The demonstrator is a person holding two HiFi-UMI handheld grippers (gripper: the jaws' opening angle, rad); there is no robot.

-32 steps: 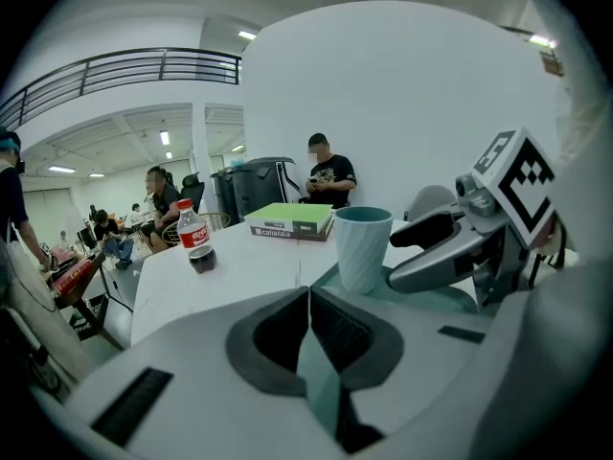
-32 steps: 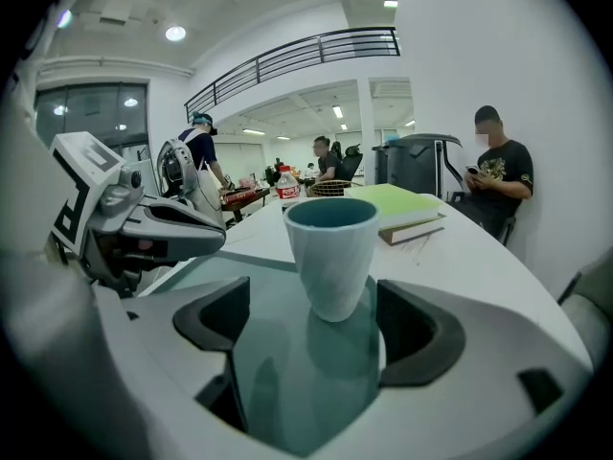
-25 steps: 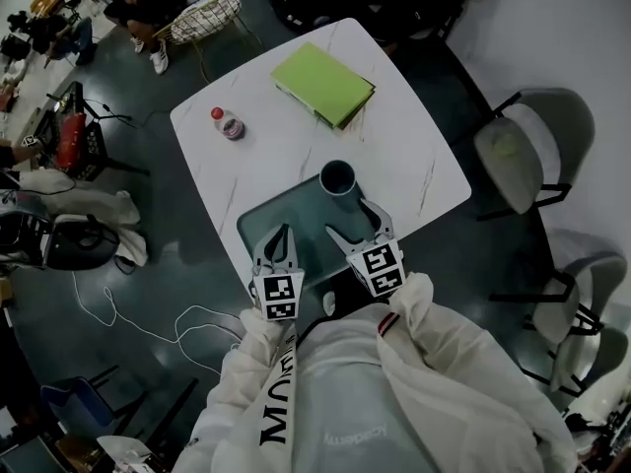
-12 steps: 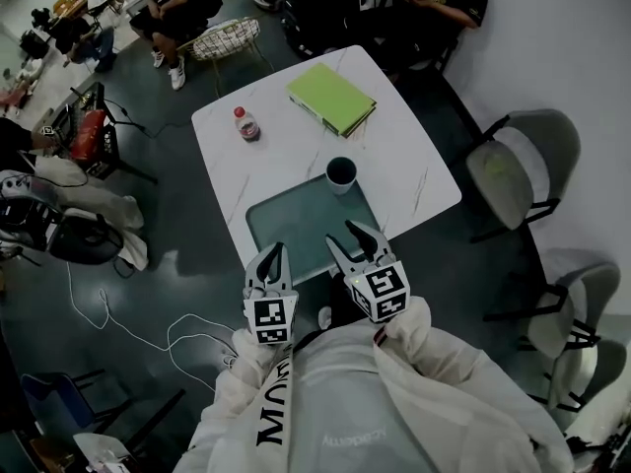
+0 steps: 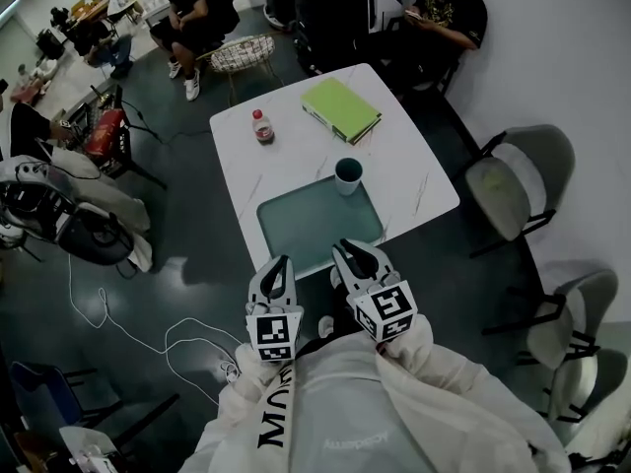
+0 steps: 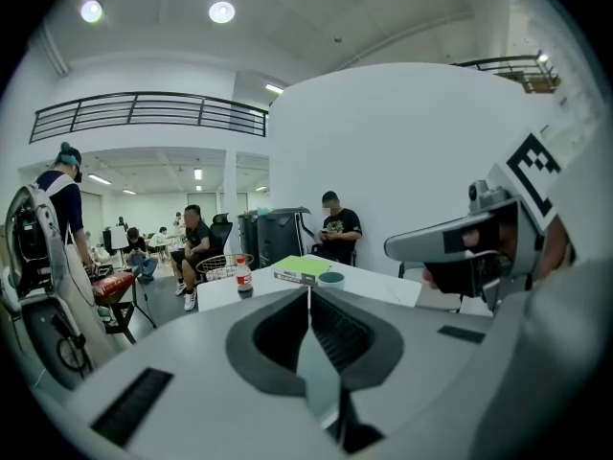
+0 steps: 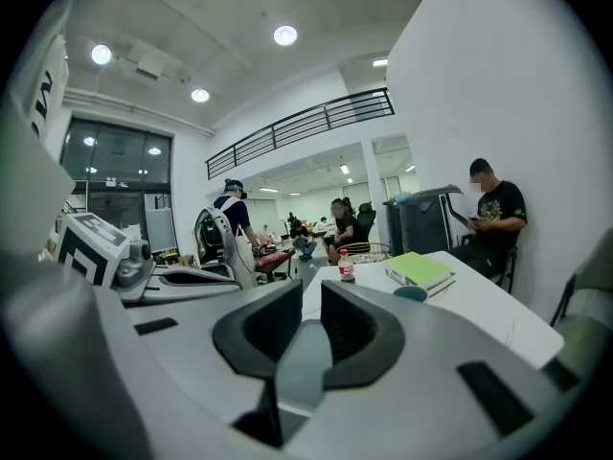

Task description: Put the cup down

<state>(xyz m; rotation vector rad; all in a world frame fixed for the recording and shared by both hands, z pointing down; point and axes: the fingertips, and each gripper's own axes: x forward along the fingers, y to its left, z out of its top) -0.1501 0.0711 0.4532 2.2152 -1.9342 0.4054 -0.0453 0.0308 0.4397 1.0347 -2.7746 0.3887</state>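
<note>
Surface: white (image 5: 414, 180); cup (image 5: 347, 174) upright at tray (image 5: 306, 227) corner
Cup: likely light, rigid; take it across the rim wall
Left claw (image 5: 277, 269): clenched, empty
Right claw (image 5: 357, 256): empty; jaws just closing to a slit

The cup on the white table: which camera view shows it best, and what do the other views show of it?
The head view: the cup shows whole from above, upright by the tray's far corner. The left gripper view shows it small and distant, its base hidden; the right gripper view likewise.
</note>
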